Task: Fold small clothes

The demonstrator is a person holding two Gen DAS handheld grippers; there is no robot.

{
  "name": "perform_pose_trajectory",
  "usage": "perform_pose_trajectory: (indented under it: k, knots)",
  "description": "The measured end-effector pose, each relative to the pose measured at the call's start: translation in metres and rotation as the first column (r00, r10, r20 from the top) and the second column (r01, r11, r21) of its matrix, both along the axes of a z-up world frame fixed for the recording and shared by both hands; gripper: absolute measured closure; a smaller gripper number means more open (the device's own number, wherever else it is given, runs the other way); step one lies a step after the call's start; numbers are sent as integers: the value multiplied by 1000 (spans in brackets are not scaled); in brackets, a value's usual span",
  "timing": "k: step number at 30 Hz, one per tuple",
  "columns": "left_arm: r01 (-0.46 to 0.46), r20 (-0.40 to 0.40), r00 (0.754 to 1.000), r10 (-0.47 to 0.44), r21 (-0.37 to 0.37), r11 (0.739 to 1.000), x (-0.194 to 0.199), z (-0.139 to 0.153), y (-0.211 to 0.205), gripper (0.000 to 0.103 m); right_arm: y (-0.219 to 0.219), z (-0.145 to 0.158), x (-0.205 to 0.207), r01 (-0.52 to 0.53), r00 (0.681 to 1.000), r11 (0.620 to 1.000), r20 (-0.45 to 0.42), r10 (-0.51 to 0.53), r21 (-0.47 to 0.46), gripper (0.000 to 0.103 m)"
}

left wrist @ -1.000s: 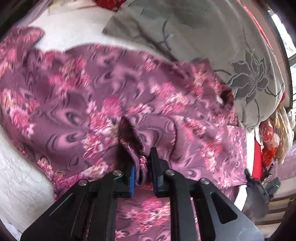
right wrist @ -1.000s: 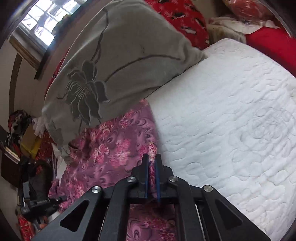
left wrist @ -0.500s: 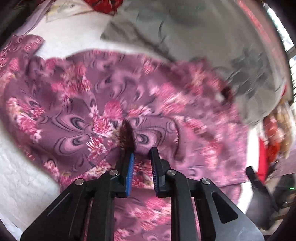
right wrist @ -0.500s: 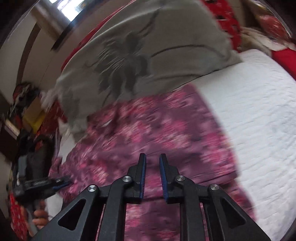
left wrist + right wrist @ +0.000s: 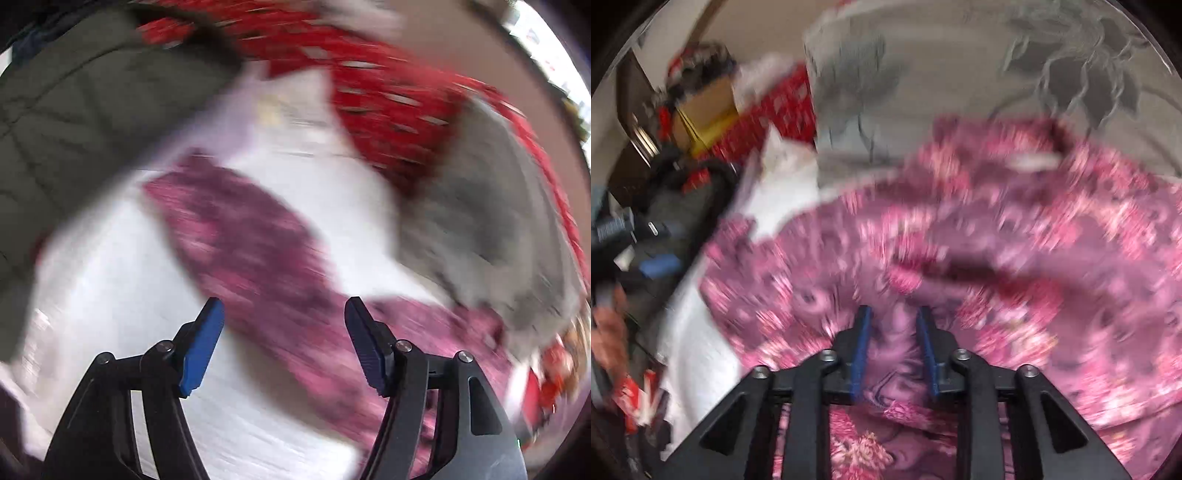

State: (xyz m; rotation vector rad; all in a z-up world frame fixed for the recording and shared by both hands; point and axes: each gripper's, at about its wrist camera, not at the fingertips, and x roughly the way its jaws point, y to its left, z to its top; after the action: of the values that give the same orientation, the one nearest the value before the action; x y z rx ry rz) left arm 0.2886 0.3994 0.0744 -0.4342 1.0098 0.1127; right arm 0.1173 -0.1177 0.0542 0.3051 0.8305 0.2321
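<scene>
A purple garment with pink flowers (image 5: 1015,236) lies on a white quilted bed (image 5: 110,258). In the blurred left wrist view a long strip of it (image 5: 258,251) runs from upper left to lower right. My left gripper (image 5: 284,314) is wide open and empty, held above the garment. My right gripper (image 5: 892,317) is open by a narrow gap just above the cloth, with a fold of fabric showing between the jaws; nothing is clamped.
A grey pillow with a dark flower print (image 5: 1052,74) lies behind the garment, also in the left wrist view (image 5: 498,221). Red patterned bedding (image 5: 388,92) and a dark green jacket (image 5: 74,110) lie at the back. Boxes and clutter (image 5: 683,129) stand beside the bed.
My left gripper let go of the garment fold, opened wide and pulled back and up. My right gripper opened from shut and swung over the garment.
</scene>
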Motion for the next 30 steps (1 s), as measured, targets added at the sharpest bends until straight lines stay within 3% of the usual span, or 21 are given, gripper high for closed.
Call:
perform_pose_trajectory:
  k: [3,5,10,13,14,15,19,22,24,27,30]
  knots:
    - [-86,-99,992,83,-27,996,27,-24,41,36,7,-5,-13,11,996,1000,91,-8,-27,68]
    - [-132,-134,983,124,-56,990,43,-39,55,36,8,-6,-14,8,996,1000,90,-6,-23,68]
    - [-178,-172,972,158,-112,978,74,-71,65,36,6,-8,-19,6,995,1000,95,-6,-1,67]
    - [-207,-133,971,198,-60,976,82,-69,61,37,5,-7,-15,6,996,1000,94,-6,1,67]
    - [-212,-114,972,206,-41,976,82,-66,59,62,7,-8,-18,5,995,1000,95,-5,3,67]
    - [-200,-113,974,197,-20,980,82,-62,58,96,9,-9,-19,5,995,1000,95,-5,6,67]
    - [-195,-49,979,199,76,978,64,-34,53,95,-2,-7,-24,4,995,1000,95,-6,22,67]
    - [-216,17,976,218,240,947,28,-3,47,95,-6,-5,-13,7,996,1000,94,-10,31,67]
    - [-225,20,973,229,284,932,14,2,52,95,-5,-5,-11,6,995,999,95,-10,34,67]
    - [-195,-26,978,208,260,946,0,-11,65,95,-5,-5,-9,6,995,999,97,-10,37,67]
    - [-205,-58,975,212,109,973,-13,-29,83,90,-5,-5,-11,6,995,999,98,-9,36,67]
